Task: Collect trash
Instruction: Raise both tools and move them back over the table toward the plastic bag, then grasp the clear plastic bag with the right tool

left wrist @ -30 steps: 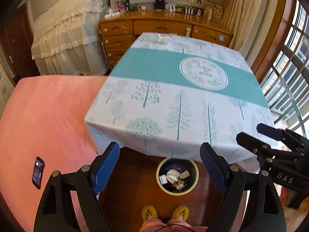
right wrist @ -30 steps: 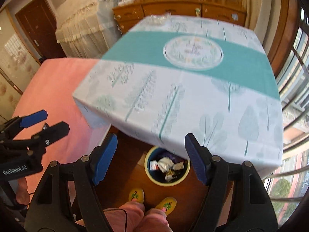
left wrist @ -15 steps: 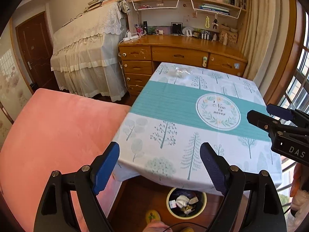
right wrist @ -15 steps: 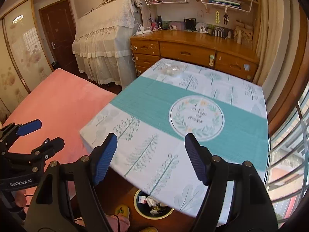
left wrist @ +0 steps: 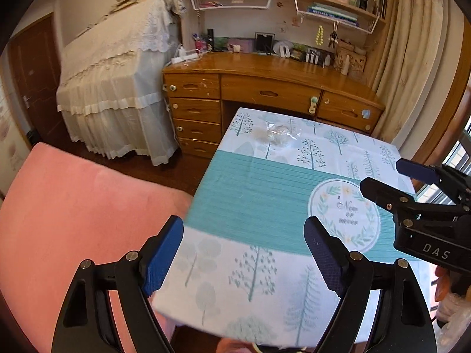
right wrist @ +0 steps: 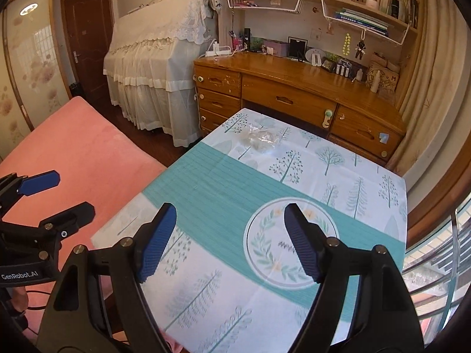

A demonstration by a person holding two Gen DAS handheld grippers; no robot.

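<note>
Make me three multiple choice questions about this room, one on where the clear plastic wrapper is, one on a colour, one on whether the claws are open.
1. Where does the clear plastic wrapper lie?
A. on the far end of the table, near the desk
B. on the pink bed
C. on the floor

2. What colour is the wide band across the tablecloth?
A. red
B. teal
C. yellow

3. How do the left claw and right claw stand?
A. both open and empty
B. both shut on trash
C. one shut on a cup

Answers: 1 A, it sits on the tree print nearest the drawers. 2 B, the band around the round emblem is teal. 3 A, the blue pads stand apart with nothing between them.
</note>
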